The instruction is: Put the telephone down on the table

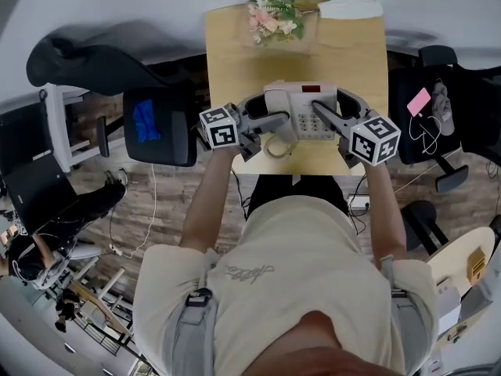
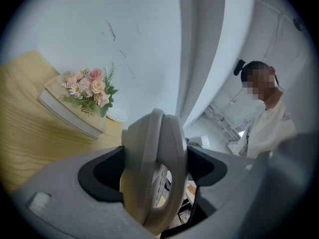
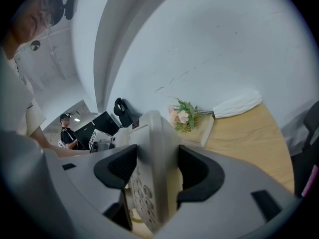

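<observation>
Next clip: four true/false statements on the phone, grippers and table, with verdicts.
1. The right gripper is shut on the pale grey desk telephone. True.
2. The left gripper hangs open and empty. False: its fingers clamp the telephone too.
3. The bunch of pink and white flowers lies at the far end of the light wooden table. True.
4. The telephone's keypad faces down. False: the keys face up in the head view.

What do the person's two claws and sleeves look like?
The left claw and right claw are light grey plastic with black pads inside. Each carries a white cube with black square markers. The person wears a beige short-sleeved shirt.
</observation>
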{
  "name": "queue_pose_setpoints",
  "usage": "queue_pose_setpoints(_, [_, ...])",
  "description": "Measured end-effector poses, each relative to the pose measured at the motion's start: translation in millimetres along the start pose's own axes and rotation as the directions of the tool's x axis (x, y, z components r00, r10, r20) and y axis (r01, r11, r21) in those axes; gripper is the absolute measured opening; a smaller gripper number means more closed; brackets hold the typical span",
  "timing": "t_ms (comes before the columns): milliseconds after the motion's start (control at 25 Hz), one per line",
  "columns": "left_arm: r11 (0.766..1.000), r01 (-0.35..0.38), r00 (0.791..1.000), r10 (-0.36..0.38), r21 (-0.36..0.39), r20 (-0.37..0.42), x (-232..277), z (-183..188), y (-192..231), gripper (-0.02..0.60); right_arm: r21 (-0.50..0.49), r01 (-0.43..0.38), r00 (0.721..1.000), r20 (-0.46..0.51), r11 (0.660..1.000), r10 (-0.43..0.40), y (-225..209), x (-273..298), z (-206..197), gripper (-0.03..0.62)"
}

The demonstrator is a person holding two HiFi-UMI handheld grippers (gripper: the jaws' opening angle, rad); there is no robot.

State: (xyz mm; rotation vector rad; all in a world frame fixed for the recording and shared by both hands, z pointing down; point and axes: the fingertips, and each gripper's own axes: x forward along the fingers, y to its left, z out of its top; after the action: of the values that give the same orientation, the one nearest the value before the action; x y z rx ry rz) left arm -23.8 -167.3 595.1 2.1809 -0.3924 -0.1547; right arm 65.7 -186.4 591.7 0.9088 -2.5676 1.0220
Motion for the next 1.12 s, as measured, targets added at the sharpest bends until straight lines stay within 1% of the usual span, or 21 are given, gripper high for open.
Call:
queue_pose_setpoints(200, [1.0, 0.002, 1.0, -0.001, -0.015, 0.019, 7.1, 7.8, 12.2, 0.387, -0.001, 0.004, 1.0, -0.004, 1.0, -0.004, -12.5, 6.8, 7.2, 0.258])
queue_pose_setpoints(640, [1.0, 0.003, 1.0, -0.003, -0.014, -0.008, 24.1, 14.1, 45.6, 0.387, 0.023, 0.015, 1.0, -0.016, 1.0, -0.015, -44.8, 23.6, 8.0, 0.258])
queue_pose_setpoints(920, [0.999, -0.01, 0.999, 0.008, -0.049, -0.044, 28.4, 5.4, 64.8, 0.387, 0.064, 0.018, 0.999, -0.048, 0.998, -0.015, -60.3, 34.9, -6.3, 0.258])
queue_pose_setpoints(1120, [0.997, -0.022, 0.999, 0.018, -0.08, -0.048, 25.4, -3.1, 75.4, 0.387, 0.085, 0.014, 0.997, -0.073, 0.996, -0.007, -65.1, 43.2, -17.2, 0.258])
